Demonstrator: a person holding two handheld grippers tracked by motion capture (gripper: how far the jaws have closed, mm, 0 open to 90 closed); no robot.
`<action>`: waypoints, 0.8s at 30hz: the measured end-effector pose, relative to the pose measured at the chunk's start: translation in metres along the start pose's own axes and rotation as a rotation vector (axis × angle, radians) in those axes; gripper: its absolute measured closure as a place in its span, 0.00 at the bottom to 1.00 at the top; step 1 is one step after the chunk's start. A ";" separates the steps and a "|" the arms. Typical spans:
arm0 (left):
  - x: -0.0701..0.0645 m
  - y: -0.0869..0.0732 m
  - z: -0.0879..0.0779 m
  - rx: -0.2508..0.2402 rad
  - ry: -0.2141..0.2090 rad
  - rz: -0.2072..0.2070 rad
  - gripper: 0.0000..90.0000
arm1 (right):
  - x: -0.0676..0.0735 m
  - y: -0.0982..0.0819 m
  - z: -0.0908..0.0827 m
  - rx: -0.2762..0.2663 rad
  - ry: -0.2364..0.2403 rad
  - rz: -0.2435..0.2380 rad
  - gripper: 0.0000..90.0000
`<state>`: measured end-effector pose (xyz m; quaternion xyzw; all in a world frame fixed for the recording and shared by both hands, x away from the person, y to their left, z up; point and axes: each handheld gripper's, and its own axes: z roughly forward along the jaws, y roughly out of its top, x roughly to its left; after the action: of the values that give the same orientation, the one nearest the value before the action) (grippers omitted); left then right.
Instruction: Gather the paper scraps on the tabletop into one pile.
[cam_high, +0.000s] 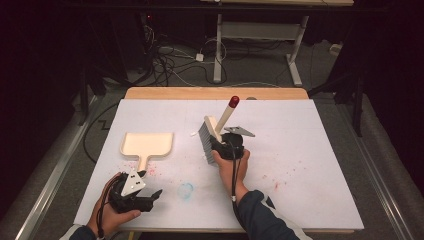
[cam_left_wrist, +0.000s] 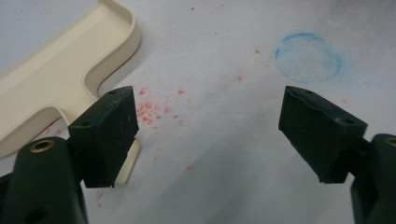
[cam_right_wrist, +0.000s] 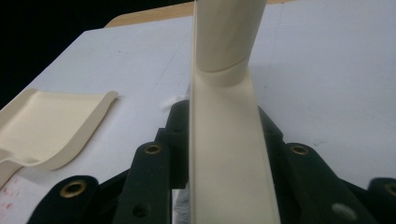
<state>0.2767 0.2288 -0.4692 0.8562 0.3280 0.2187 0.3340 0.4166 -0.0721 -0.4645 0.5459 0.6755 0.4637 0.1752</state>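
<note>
A cream brush (cam_high: 216, 131) with grey bristles and a red-tipped handle stands tilted over the middle of the white table (cam_high: 310, 150). My right gripper (cam_high: 226, 146) is shut on the brush's cream back (cam_right_wrist: 224, 154), its jaws pressing on both sides. A cream dustpan (cam_high: 147, 145) lies flat to the left, handle toward me; it also lies at the left in the right gripper view (cam_right_wrist: 56, 130). My left gripper (cam_high: 150, 192) rests near the front left edge, open, with nothing between its fingers (cam_left_wrist: 109, 135). The dustpan's handle (cam_left_wrist: 56, 93) lies just beside its left jaw.
Red specks (cam_left_wrist: 152, 109) are scattered on the sheet near the dustpan handle and to the right (cam_high: 287, 167). A faint blue ring stain (cam_high: 186, 190) marks the sheet near the front. A wooden edge (cam_high: 215, 93) runs along the far side; cables and table legs lie beyond.
</note>
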 end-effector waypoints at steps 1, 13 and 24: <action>0.000 0.000 0.000 0.000 0.000 -0.001 0.21 | 0.000 0.000 0.000 0.000 0.000 0.000 0.75; -0.001 0.001 0.003 0.009 -0.010 0.006 0.21 | 0.007 0.019 -0.024 -0.106 0.066 -0.010 0.75; 0.000 0.001 0.004 0.013 -0.020 0.011 0.21 | 0.019 0.014 0.024 -0.051 0.096 -0.002 0.75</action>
<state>0.2788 0.2267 -0.4712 0.8623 0.3215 0.2097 0.3305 0.4361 -0.0445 -0.4597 0.5174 0.6716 0.5065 0.1570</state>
